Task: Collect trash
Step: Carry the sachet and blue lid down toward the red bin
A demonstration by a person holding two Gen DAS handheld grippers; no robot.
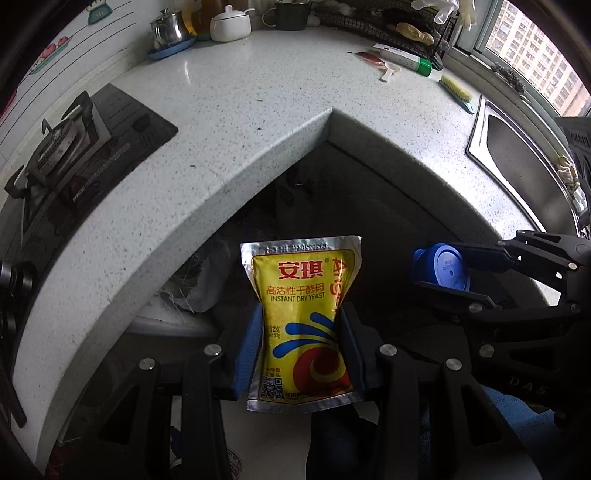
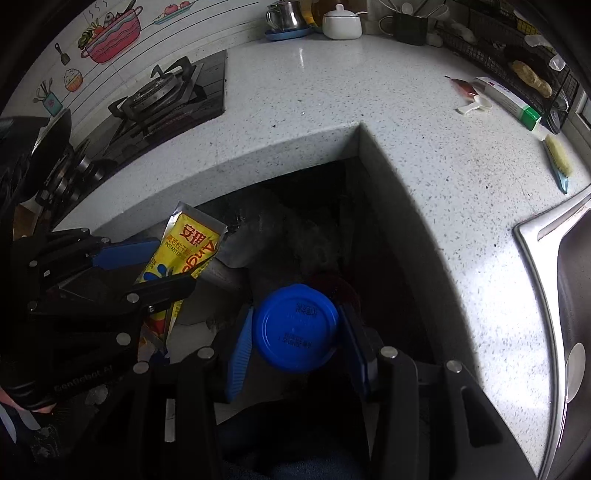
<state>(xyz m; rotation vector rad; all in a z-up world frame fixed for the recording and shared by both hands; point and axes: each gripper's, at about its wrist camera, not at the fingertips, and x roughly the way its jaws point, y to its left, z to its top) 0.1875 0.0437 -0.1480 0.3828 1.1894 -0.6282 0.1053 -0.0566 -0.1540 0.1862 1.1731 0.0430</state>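
While clamped upright between 2 blue pads, yellow yeast packet (image 1: 304, 325) fills lower centre of left wrist view, foil top edge toward 12 o'clock, printed face to camera. Left gripper (image 1: 301, 350) pinching that packet from both sides at about mid-height. At 3 o'clock from packet, blue bottle cap (image 1: 448, 267) seen edge-on, squeezed between dark fingers of right gripper (image 1: 439, 267). Same cap (image 2: 295, 328) round and face-on in right wrist view, pads pressed on it at 9 and 3 o'clock; right gripper (image 2: 295, 332) closed on it. Packet (image 2: 184, 251) at 10 o'clock from cap there, tilted, held in left gripper (image 2: 159, 266). Both items hanging over dark recess inside corner of speckled white countertop (image 1: 229, 122). Gas stove (image 1: 62, 147) at 10 o'clock, steel sink (image 1: 517, 155) at 2 o'clock, white lidded pot (image 1: 229, 24) and green-ended box (image 1: 402, 57) farther back toward 12 and 1 o'clock
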